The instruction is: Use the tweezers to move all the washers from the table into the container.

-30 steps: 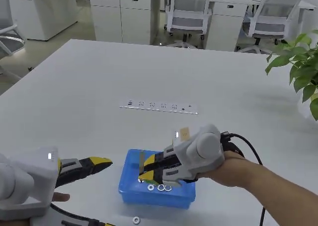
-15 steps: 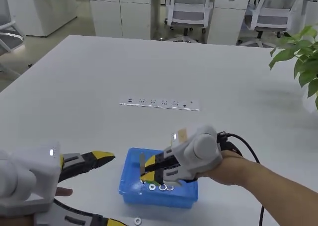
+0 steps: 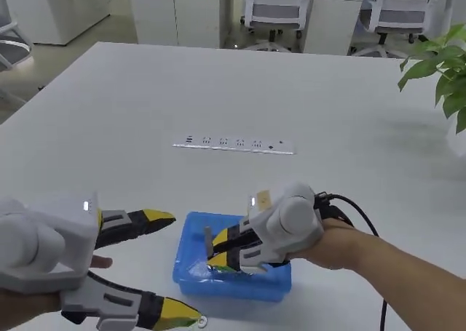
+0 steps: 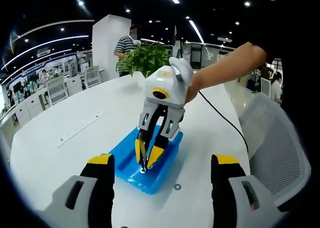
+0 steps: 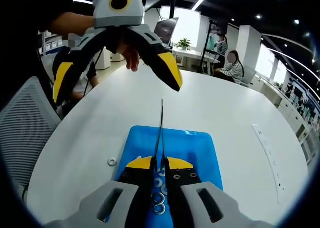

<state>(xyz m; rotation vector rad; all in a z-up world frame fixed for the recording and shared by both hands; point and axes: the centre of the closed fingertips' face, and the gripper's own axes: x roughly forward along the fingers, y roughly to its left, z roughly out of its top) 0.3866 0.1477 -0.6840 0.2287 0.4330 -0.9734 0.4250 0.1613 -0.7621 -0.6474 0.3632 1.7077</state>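
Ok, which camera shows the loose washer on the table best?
The right gripper view: the washer lies clear beside the container. The left gripper view shows it smaller; the head view has it at the bottom edge, by the left gripper.

Container (image 3: 226, 287) blue; table (image 3: 218, 91) white; left claw (image 3: 183, 268), right claw (image 5: 162, 164) yellow-tipped, black; tweezers (image 5: 161, 123) grey.

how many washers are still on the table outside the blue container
1. The washer lies on the table just off the blue container, on the side facing the left claw. More may be hidden under the claws.
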